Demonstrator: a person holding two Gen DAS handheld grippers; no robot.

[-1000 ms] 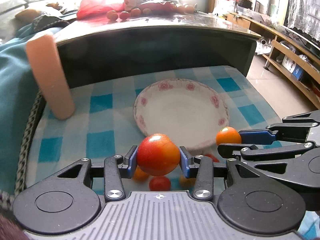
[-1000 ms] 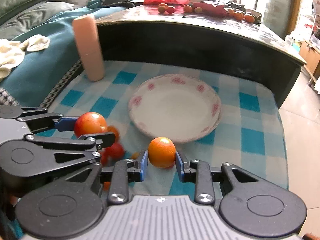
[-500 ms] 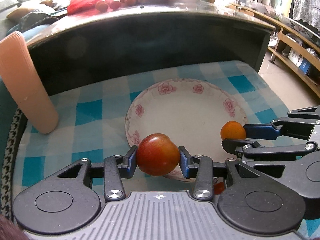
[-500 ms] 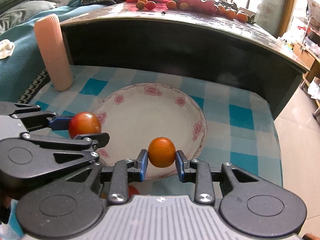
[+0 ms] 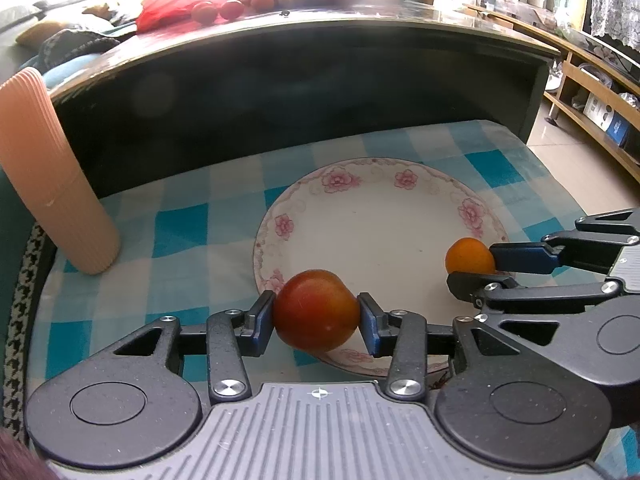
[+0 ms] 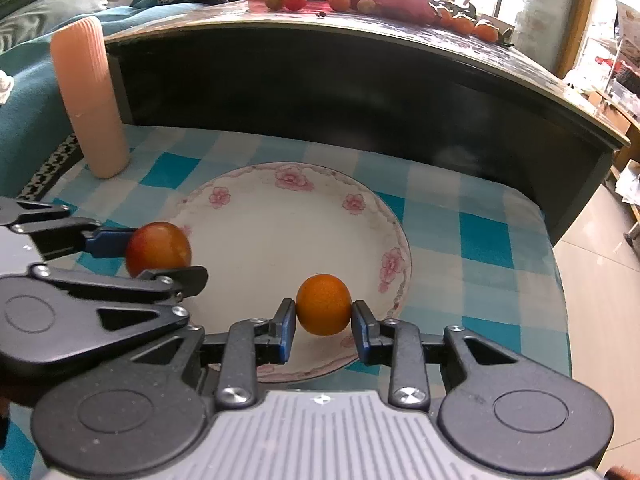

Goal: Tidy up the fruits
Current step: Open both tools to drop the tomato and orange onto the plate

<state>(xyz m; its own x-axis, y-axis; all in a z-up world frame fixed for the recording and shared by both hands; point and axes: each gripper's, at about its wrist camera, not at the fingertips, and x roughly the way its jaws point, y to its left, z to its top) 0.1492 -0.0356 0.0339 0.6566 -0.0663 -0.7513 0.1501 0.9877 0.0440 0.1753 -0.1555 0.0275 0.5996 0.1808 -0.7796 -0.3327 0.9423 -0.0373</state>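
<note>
1. My left gripper (image 5: 316,312) is closed down on the red tomato (image 5: 315,311). The blue pads (image 5: 262,322) press it on both sides, w/ the opening just as wide as the fruit.
2. The tomato hangs over the near-left rim of the floral plate (image 5: 372,184). From the right cam I see it (image 6: 158,249) above that left edge; can't tell if it touches the rim.
3. The tomato is nearly round, slightly wider than tall, so its long axis runs across the pads. Its paler yellowish side faces me and a small bulge points right.
4. My right gripper (image 6: 323,314) is clamped on the small orange (image 6: 323,305), pads touching left and right. The gap is narrower than on the left, since the fruit is smaller.
5. The orange sits above the near-right part of the plate (image 6: 280,176), inside the rim. In the left cam it (image 5: 469,256) shows over the plate's right side.
6. The orange is about round, no clear long axis; a tiny stem nub points up.
7. The two grippers are side by side, well apart, both aimed toward the dark table edge (image 5: 304,60).
8. The plate's inside is bare. It rests on a blue-checked cloth (image 5: 180,224), w/ a ribbed peach cylinder (image 5: 48,176) standing upright at the far-left corner.
9. More small fruits (image 6: 296,0) lie on the tabletop behind, next to a red bag (image 5: 172,12).
</note>
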